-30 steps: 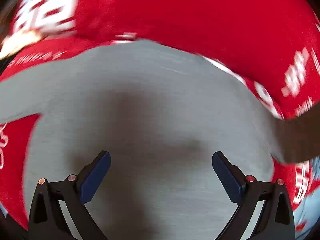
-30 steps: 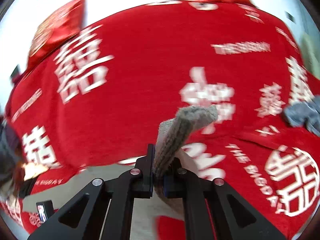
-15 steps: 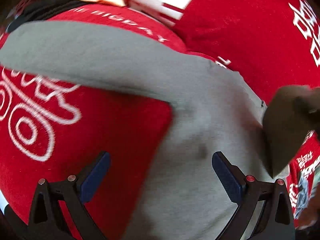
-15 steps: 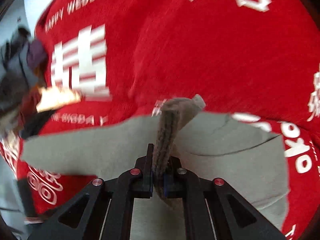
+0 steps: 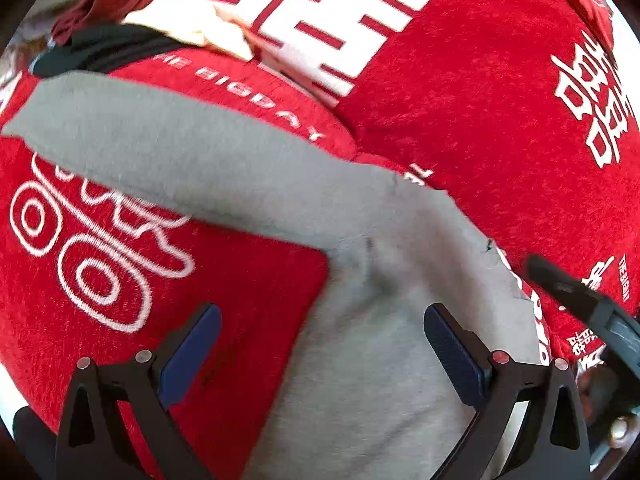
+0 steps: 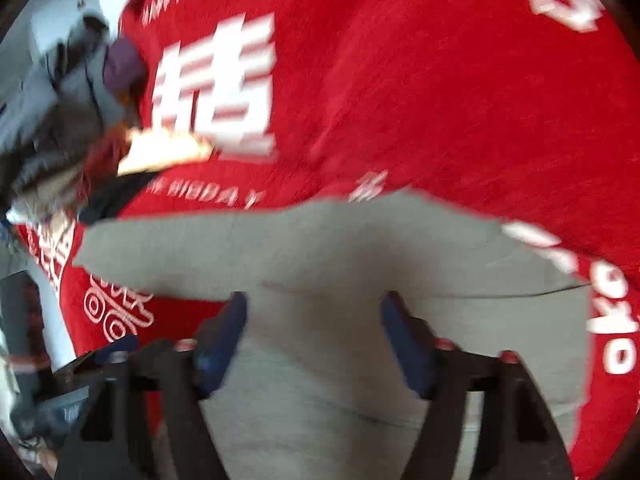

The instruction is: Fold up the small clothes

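Note:
A grey long-sleeved top [image 5: 360,320] lies flat on a red cloth with white lettering [image 5: 460,100]. One sleeve [image 5: 140,136] stretches out to the upper left. My left gripper [image 5: 320,344] hovers open over the armpit area, nothing between its blue pads. In the right wrist view the same grey top [image 6: 340,248] lies below my right gripper [image 6: 312,332], whose jaws are opening and stand wide apart over the fabric, gripping nothing. Part of the right gripper [image 5: 580,300] shows at the right edge of the left wrist view.
A heap of other clothes, dark, maroon and cream [image 5: 120,20], sits at the far end of the sleeve; it shows also as a pile [image 6: 72,120] at the left of the right wrist view. The red cloth [image 6: 440,80] stretches beyond the top.
My right gripper, shut on a grey cuff before, has let go and opened; the cuff now lies on the top. Both grippers came lower over the garment; the left shifted toward the sleeve.

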Demonstrator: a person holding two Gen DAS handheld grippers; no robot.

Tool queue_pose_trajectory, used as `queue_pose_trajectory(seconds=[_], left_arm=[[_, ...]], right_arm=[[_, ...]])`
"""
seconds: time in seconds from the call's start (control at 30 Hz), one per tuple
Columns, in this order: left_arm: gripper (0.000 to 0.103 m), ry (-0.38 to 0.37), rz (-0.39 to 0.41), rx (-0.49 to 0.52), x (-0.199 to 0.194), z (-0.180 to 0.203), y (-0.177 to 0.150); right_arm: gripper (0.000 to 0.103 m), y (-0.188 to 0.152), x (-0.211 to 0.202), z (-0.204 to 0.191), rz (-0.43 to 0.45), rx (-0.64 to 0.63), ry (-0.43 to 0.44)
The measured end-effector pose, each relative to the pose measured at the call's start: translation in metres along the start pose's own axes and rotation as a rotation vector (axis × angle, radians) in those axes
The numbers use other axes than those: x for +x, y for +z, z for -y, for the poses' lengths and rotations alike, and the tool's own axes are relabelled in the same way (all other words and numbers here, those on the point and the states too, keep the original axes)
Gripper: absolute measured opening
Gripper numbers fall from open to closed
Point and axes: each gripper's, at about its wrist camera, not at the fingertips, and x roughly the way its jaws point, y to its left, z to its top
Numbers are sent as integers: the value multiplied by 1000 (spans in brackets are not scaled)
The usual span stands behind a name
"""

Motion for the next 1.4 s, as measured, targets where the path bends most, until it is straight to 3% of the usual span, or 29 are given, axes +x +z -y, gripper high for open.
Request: queue_pose_trajectory(seconds=[0.03,0.17,0.27,0.4,0.5,0.63,0.7,0.8,0.87,0.93,1.03,1.13,1.23,1.27,1.3,1.4], left_arm=[[101,-11,-5,24,1,12,1],[101,-62,-48,174,20,85,-4],[101,-30,-80,303,49,141,-14],[101,19,-162,332,88,172,-22],[101,128,-193,346,116,176,-24],[101,232,-158,414,125,159,-26],[102,223,-153,423,123,151,-24],[103,235,-146,437,124,148,-23],[103,241,-147,450,124,149,-23],[103,261,-169,434,122,148,-19],[102,254,-116,379,102,154,-16],[102,202,-124,398,102,174,-23],[102,202,-224,439,128,181,-36],[103,239,-228,458,136,178,-39],[103,238,-183,481,132,176,-39],[102,258,-196,468,126,161,-30]], right_arm=[[78,-5,-13,15,21,5,-38],[78,-62,-38,107,-30,-8,-410],[78,-111,-43,170,-129,65,-514],[78,-142,-48,206,-140,164,-462],[78,-136,-30,209,-116,186,-425],[78,-131,-13,236,-85,318,-413],[77,-136,-17,254,-55,417,-317],[77,-142,-22,246,-63,320,-338],[78,-145,-35,249,-68,352,-321],[78,-146,-58,253,-23,392,-370],[78,-129,-77,243,62,328,-328],[78,-95,-51,206,30,202,-193],[78,-78,-7,183,-77,157,-117],[78,-76,11,176,-136,146,-115],[77,-76,30,174,-191,134,-162],[79,-72,38,178,-172,171,-300]])
